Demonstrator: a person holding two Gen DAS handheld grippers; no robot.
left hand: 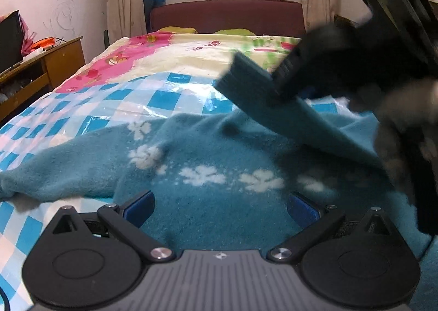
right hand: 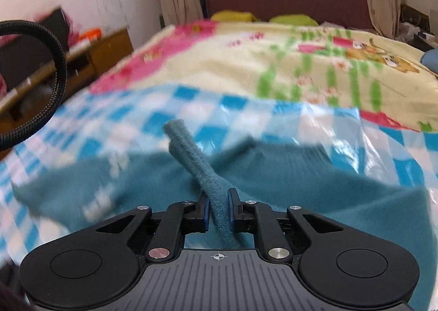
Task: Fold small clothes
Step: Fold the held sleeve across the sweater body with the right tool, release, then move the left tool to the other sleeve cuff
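Note:
A small teal fleece garment [left hand: 208, 152] with white flower prints lies spread on a blue-and-white checked plastic sheet [left hand: 90, 108] on the bed. My left gripper [left hand: 220, 208] is open, its blue pads just above the garment's near part, holding nothing. My right gripper [right hand: 219, 211] is shut on a teal sleeve [right hand: 197, 157] of the garment and holds it lifted above the body of the garment [right hand: 301, 179]. In the left wrist view the right gripper [left hand: 276, 84] shows at the upper right, holding the sleeve cuff [left hand: 246, 81] raised over the garment.
The bed has a pink, yellow and green cartoon cover [left hand: 169, 51] and a dark red headboard [left hand: 227, 15] under a window. A wooden cabinet [left hand: 41, 64] stands along the left wall. A black cable [right hand: 52, 78] loops at the left of the right wrist view.

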